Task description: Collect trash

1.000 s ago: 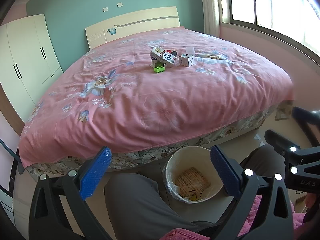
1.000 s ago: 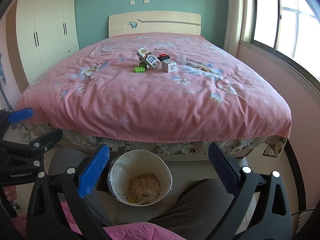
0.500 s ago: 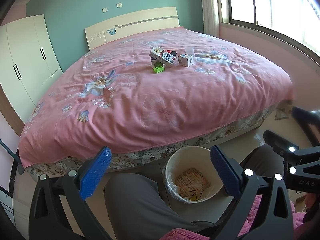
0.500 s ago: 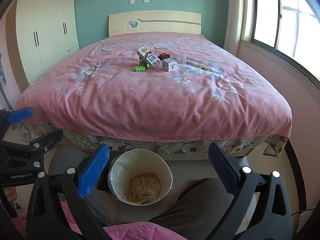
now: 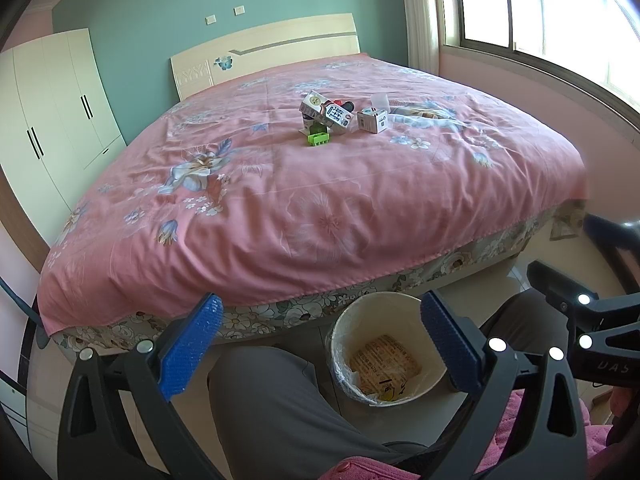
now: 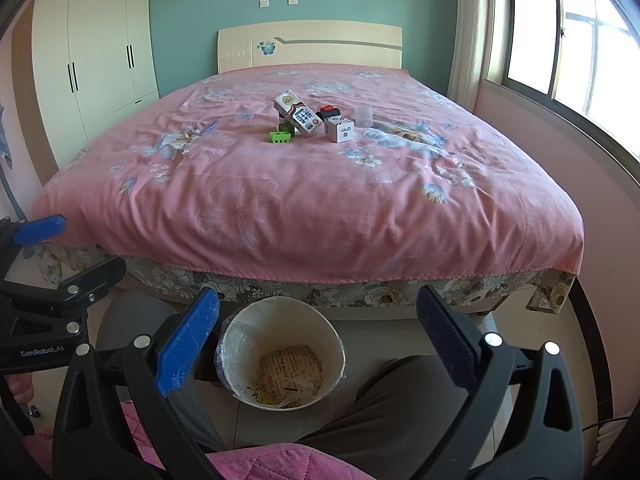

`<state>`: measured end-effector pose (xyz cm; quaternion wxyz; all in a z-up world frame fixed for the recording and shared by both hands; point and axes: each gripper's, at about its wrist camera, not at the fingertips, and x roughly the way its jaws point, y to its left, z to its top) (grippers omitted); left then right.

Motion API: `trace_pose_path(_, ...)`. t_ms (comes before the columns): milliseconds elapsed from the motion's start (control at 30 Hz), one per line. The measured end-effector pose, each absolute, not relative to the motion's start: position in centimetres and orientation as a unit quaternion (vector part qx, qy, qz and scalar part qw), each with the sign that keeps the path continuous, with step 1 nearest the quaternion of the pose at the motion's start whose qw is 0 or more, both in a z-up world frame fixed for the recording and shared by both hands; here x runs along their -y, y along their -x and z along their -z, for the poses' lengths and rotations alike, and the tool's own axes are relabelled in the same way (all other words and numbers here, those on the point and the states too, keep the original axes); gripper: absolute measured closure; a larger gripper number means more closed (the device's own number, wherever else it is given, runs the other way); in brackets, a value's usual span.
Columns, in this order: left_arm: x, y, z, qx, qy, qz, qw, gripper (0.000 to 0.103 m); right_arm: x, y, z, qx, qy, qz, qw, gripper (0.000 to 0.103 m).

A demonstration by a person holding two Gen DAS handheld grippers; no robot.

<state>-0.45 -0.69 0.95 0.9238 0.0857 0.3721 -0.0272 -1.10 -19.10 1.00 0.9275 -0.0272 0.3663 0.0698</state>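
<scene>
A small pile of trash lies mid-bed on the pink cover: a milk carton (image 5: 326, 113) (image 6: 298, 113), a green plastic piece (image 5: 318, 138) (image 6: 280, 137), a small white box (image 5: 373, 121) (image 6: 339, 129), a black-and-red item (image 6: 329, 111) and a clear cup (image 6: 363, 115). A white lined bin (image 5: 387, 354) (image 6: 282, 355) with a wrapper inside stands on the floor at the bed's foot, between the person's knees. My left gripper (image 5: 320, 344) and right gripper (image 6: 318, 338) are both open and empty, held low near the bin, far from the trash.
The bed (image 6: 312, 184) fills the room's middle. A white wardrobe (image 6: 92, 60) stands at the left wall and a window (image 6: 568, 40) at the right. The person's grey-trousered legs (image 5: 276, 408) flank the bin. A pink cushion (image 6: 256, 462) lies under the grippers.
Almost nothing has moved. Both grippers stay open and nearly still, with only a very slight shift of view.
</scene>
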Motion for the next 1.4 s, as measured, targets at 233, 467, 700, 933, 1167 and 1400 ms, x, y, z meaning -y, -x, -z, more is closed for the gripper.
trace_pose_path(233,0.8,0.5,-0.9,-0.371,-0.087,0.028,0.924,0.002,19.1,1.1,-1.0,-0.366,0.027,-0.07,0.928,0.007)
trace_pose_path(467,0.7,0.5,-0.9,-0.372,-0.086,0.028,0.924,0.002,19.2,1.0,-1.0,-0.365,0.028,-0.07,0.928,0.007)
trace_pose_path(700,0.7,0.5,-0.9,-0.371,-0.086,0.027,0.924,0.002,19.2,0.9,-1.0,-0.366,0.027,-0.07,0.928,0.007)
trace_pose_path(933,0.8,0.5,-0.9,-0.372,-0.085,0.027,0.924,0.002,19.1,0.8,-1.0,-0.366,0.027,-0.07,0.927,0.007)
trace_pose_path(1167,0.7,-0.2,-1.1,-0.385,-0.081,0.034,0.919,0.002,19.1,0.7,-0.8,-0.366,0.03,-0.07,0.927,0.007)
trace_pose_path(1400,-0.3,-4.5,-0.6,-0.403,-0.065,0.041,0.912,0.002,19.4,-2.6,-0.6,-0.38,0.037,-0.088,0.92,0.007)
